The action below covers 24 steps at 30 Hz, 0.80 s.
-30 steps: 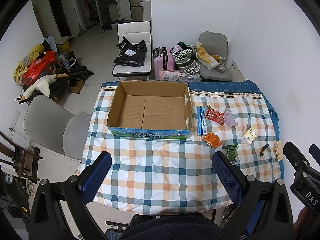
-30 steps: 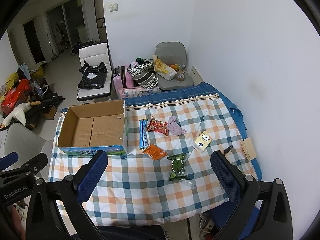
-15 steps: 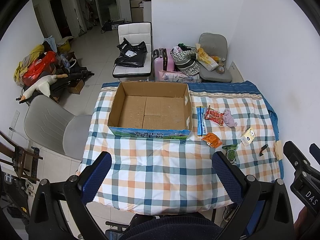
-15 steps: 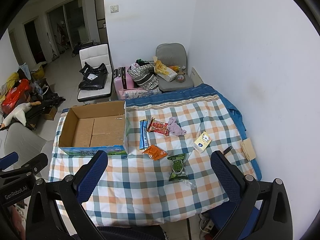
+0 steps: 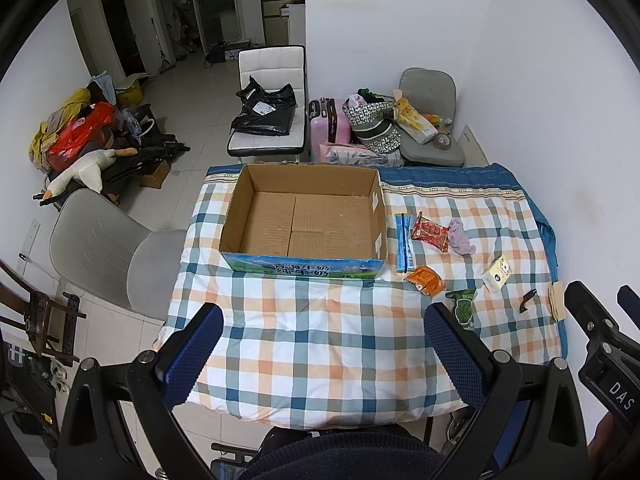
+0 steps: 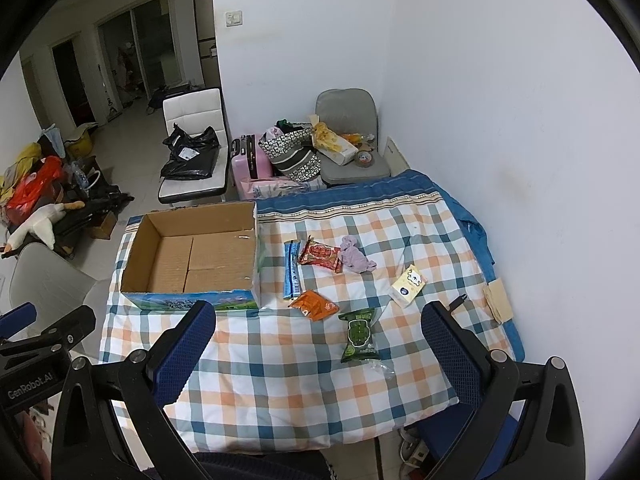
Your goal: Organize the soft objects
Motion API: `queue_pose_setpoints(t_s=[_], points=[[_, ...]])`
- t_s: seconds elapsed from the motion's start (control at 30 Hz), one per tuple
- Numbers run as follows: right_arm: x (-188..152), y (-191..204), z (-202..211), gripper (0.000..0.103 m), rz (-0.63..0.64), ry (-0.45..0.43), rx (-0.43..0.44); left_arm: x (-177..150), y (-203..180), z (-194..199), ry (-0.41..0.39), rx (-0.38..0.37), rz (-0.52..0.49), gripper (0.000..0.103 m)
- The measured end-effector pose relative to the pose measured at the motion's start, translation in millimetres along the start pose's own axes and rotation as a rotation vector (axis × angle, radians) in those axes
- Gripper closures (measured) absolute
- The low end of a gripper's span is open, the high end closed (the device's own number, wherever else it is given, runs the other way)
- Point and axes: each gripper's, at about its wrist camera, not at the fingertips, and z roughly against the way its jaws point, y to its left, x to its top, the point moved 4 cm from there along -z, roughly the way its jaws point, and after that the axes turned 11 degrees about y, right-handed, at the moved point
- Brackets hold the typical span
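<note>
An open, empty cardboard box stands on the checked table cover. To its right lie a blue packet, a red snack pack, a lilac cloth, an orange pack, a green pack and a pale tissue pack. My left gripper is open and empty, high above the table's front edge. My right gripper is open and empty, high above the front of the table, near the green pack.
A black clip and a tan pad lie at the table's right edge by the white wall. A grey chair stands left of the table. Chairs, a pink suitcase and bags crowd the floor behind.
Both views have shifted very slightly; the grippers stay open and nothing on the table has moved.
</note>
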Motion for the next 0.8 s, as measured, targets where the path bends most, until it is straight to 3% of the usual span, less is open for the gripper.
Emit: queue_pose_setpoints(t_s=[0.5, 0.67, 0.8], points=[[-5.7, 3.9, -1.4, 0.0, -0.006, 0.004, 0.0, 16.6, 4.7, 10.5, 0.0, -0.008, -0.005, 0.0], [1.5, -21.9, -28.9, 0.0, -0.08, 0.036, -0.02, 39.6, -21.8, -23.9, 0.013, -0.055, -0.041, 0.0], [8.8, -66.1, -79.3, 0.0, -0.168, 0.107, -0.025, 58.6, -57.3, -72.9, 0.065, -0.093, -0.091, 0.0]])
